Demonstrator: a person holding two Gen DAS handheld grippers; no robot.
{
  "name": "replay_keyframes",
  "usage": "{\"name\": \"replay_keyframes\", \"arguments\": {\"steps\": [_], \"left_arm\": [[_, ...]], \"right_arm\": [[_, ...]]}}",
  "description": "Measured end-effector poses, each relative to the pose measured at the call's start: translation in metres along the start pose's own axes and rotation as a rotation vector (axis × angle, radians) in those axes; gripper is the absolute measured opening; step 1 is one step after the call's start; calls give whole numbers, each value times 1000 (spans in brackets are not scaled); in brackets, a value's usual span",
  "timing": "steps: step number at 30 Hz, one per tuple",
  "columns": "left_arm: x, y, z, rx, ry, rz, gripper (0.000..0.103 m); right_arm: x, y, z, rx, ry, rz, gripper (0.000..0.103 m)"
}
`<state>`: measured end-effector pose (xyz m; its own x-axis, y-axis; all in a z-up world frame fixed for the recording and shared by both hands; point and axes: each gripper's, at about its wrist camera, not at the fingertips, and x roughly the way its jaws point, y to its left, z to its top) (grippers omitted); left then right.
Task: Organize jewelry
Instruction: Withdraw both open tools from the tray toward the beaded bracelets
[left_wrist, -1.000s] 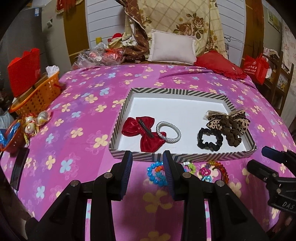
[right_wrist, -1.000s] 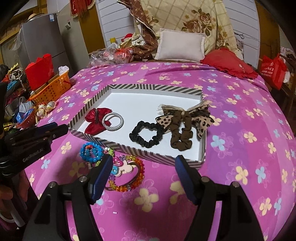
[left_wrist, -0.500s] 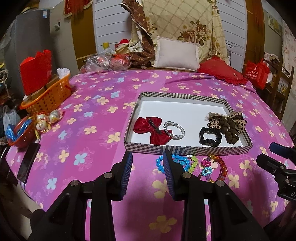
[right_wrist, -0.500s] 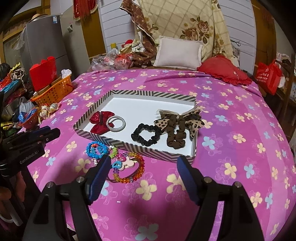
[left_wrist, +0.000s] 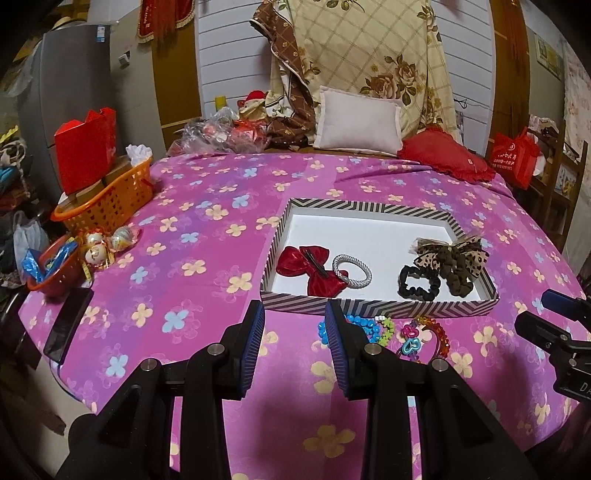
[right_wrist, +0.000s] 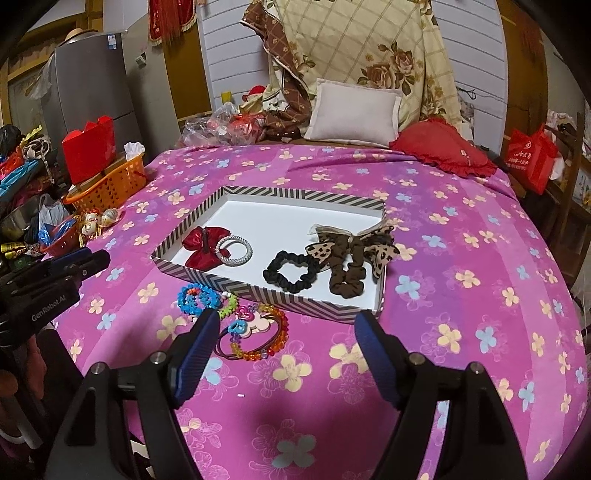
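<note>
A striped box lid tray (left_wrist: 376, 306) (right_wrist: 258, 291) lies on the pink flowered cloth. In it are a red bow clip (left_wrist: 310, 264) (right_wrist: 205, 247), a silver hair tie (left_wrist: 352, 273) (right_wrist: 234, 249), a black scrunchie (left_wrist: 419, 286) (right_wrist: 291, 273) and a leopard bow scrunchie (left_wrist: 454, 260) (right_wrist: 351, 258). In front of the tray lie a blue bead bracelet (left_wrist: 360, 326) (right_wrist: 195, 299), a green bead piece (right_wrist: 229, 304), pink and blue charms (right_wrist: 242, 321) and an orange bead bracelet (right_wrist: 266, 339). My left gripper (left_wrist: 295, 343) is open and empty, near the tray's front edge. My right gripper (right_wrist: 286, 354) is open wide and empty, above the bracelets.
An orange basket (left_wrist: 110, 199) with a red bag (left_wrist: 86, 147) stands at the left edge, with a red bowl (left_wrist: 55, 269), ornament balls (left_wrist: 107, 243) and a black phone (left_wrist: 68, 325). Pillows (left_wrist: 358, 123) and a red cushion (left_wrist: 447, 157) lie at the back.
Both grippers have pulled back and risen away from the tray, so more of the table shows. Both stay open and empty. The items have not moved.
</note>
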<state>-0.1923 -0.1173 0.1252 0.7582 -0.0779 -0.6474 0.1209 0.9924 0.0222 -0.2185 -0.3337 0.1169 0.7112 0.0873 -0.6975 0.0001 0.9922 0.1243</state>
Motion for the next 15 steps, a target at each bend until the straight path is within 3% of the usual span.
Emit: {"name": "replay_keyframes", "arguments": {"steps": [15], "left_arm": [[-1, 0, 0, 0, -1, 0, 11]], "right_arm": [[-2, 1, 1, -5, -5, -5, 79]]}}
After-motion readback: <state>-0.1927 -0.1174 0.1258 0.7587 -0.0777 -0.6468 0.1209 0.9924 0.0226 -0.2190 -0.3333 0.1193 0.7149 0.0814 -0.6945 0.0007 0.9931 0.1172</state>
